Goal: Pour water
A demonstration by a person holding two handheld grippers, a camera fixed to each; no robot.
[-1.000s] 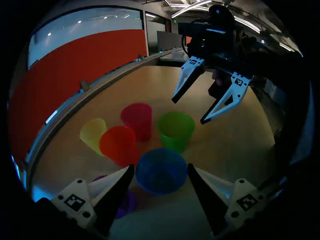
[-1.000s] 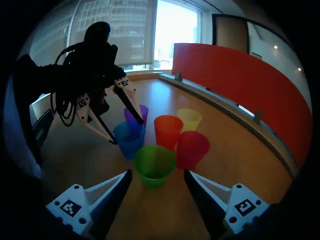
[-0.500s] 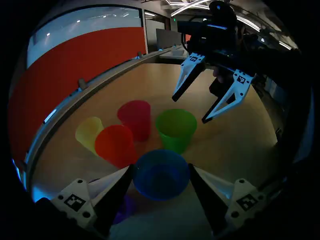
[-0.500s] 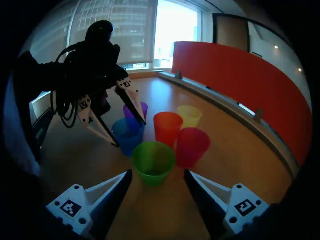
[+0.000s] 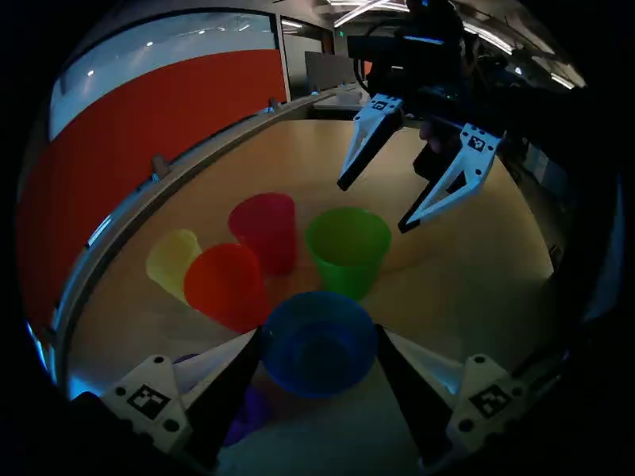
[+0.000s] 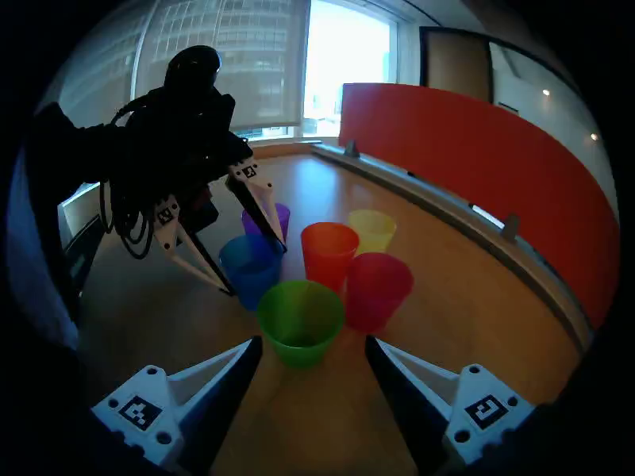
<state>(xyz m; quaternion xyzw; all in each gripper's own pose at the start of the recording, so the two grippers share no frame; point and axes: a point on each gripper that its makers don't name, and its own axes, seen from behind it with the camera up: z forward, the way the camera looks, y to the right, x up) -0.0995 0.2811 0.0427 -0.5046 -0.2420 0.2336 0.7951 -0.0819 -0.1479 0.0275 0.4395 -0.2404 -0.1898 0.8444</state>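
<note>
Left gripper (image 5: 316, 332): jaws spread wide, nothing clamped. The blue plastic cup (image 5: 319, 353) sits right between the two fingertips; whether either finger touches it, I cannot tell.
Right gripper (image 6: 312, 341): wide apart too, hands empty. The green plastic cup (image 6: 301, 321) stands just ahead of its tips, in line with the gap.
Across the table: in the left gripper view the right gripper hangs above the wooden tabletop (image 5: 468, 278), beyond the green cup, tips pointing down.
Cup cluster: six upright, packed close. Green and blue sit on the near side in the right gripper view, with the orange plastic cup (image 6: 329, 252) and the dark-red plastic cup (image 6: 378, 289) behind them. The yellow plastic cup (image 6: 372, 230) and the purple plastic cup (image 6: 279, 216) stand farthest back.
Backdrop: a red partition wall (image 5: 159, 111) runs along the table's edge.
</note>
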